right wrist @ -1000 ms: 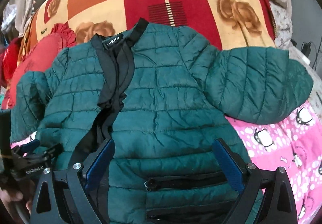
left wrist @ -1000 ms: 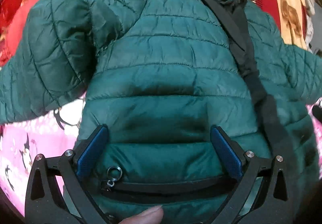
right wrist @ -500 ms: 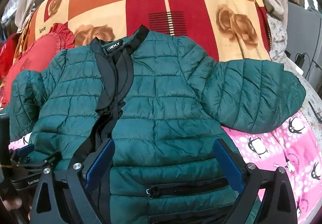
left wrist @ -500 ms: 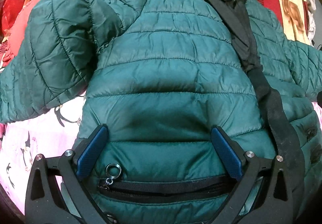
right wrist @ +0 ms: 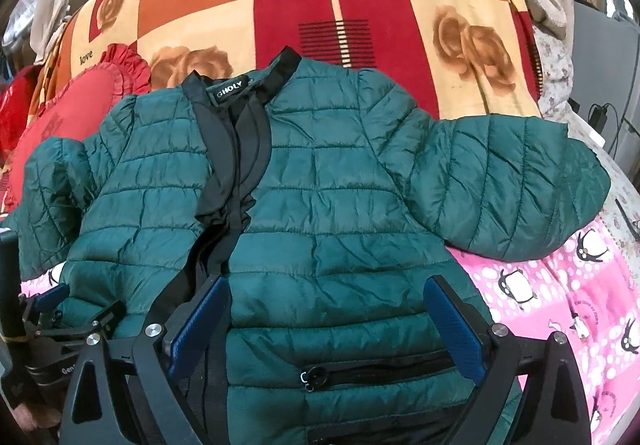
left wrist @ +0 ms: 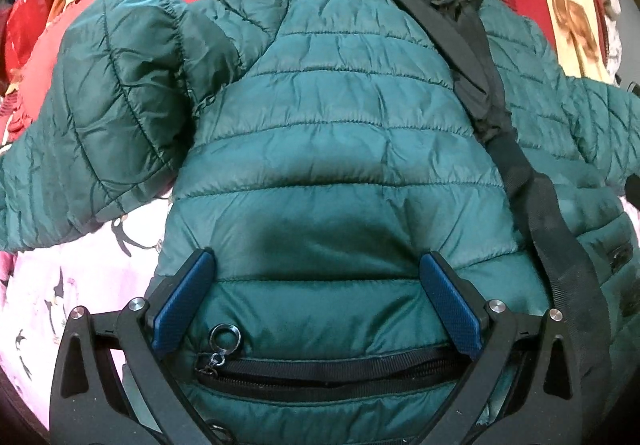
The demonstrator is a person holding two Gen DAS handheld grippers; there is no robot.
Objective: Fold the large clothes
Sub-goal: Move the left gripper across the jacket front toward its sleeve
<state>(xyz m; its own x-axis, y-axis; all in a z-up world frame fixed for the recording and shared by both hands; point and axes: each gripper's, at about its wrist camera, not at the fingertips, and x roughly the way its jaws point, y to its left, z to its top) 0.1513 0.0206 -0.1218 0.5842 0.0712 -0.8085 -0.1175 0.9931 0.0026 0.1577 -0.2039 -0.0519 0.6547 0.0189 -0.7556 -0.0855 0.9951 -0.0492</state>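
A white "GHOLY" label (right wrist: 229, 92) sits on the black collar band of a dark green quilted puffer jacket (right wrist: 320, 213), which lies front-up and spread flat on a bed. The jacket's shell is glossy and stitched in horizontal channels, with black trim down the front opening and a black zippered pocket (left wrist: 320, 373) near the hem carrying a ring pull. Beyond the jacket's collar lies a fleecy patchwork blanket (right wrist: 360, 5) of red, orange and cream squares with roses and the printed word "love". Under the jacket's hem is a pink penguin-print sheet (right wrist: 560, 305). A red ruffled cushion (right wrist: 68, 113) rests beside the jacket's sleeve. The left gripper (left wrist: 316, 299) and right gripper (right wrist: 326, 325) both hover over the jacket's hem, jaws wide, holding nothing.
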